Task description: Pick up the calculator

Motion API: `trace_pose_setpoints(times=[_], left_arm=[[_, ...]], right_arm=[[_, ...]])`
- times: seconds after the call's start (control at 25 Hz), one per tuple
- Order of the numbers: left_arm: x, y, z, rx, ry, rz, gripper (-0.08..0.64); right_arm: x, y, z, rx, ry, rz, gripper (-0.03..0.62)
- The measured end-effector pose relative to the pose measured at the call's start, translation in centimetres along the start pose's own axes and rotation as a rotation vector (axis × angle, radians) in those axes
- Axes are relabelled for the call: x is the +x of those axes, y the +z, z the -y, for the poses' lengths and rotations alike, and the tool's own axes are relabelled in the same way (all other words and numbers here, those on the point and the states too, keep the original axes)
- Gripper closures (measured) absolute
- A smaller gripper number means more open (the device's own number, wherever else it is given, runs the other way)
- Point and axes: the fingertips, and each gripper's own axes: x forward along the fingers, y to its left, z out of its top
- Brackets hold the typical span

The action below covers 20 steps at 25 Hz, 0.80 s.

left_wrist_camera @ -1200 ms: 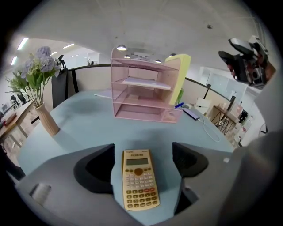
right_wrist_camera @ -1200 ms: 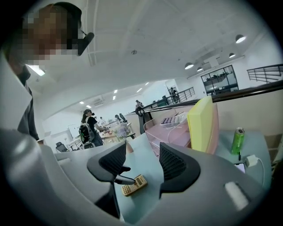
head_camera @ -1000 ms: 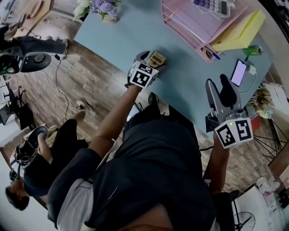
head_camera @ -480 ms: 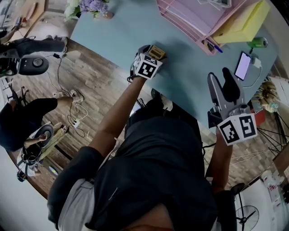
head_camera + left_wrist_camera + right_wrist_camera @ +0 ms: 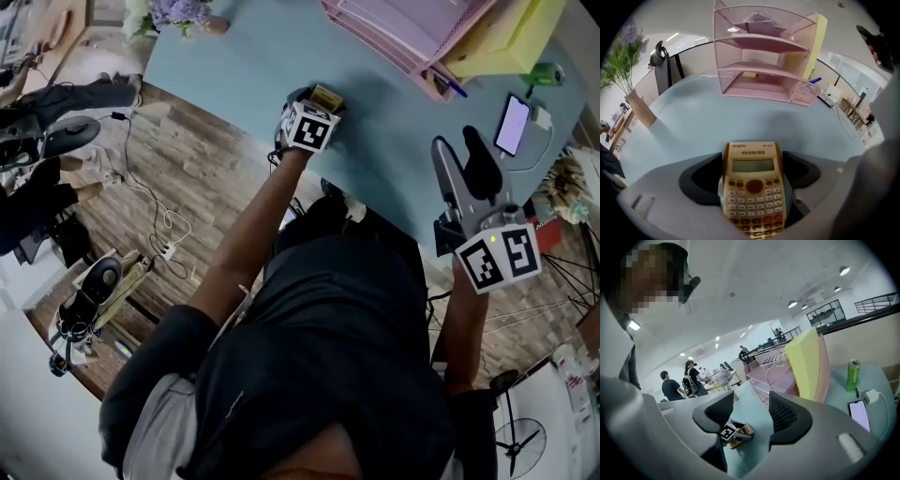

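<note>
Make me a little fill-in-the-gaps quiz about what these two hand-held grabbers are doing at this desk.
1. The left gripper is shut on a beige ____.
2. The right gripper has its jaws ____ and holds nothing.
3. The mesh shelf rack on the table is coloured ____.
4. Beside the phone stands a ____ can.

Missing words: calculator; open; pink; green.
</note>
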Motion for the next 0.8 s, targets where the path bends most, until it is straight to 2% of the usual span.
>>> trace_pose_setpoints(times=[0.32,0.8], left_arm=[[-0.8,-0.2,0.2,0.047,-0.029,0.018,0.109],[-4.5,2.5,0.8,0.035,-0.062,0.166,0.110]], right_arm=[[0.1,-0.4,0.0,0.013,0.001,-0.001,0.376],[0.3,0.0,-0.9,-0.003,0.008,0.006,0.376]])
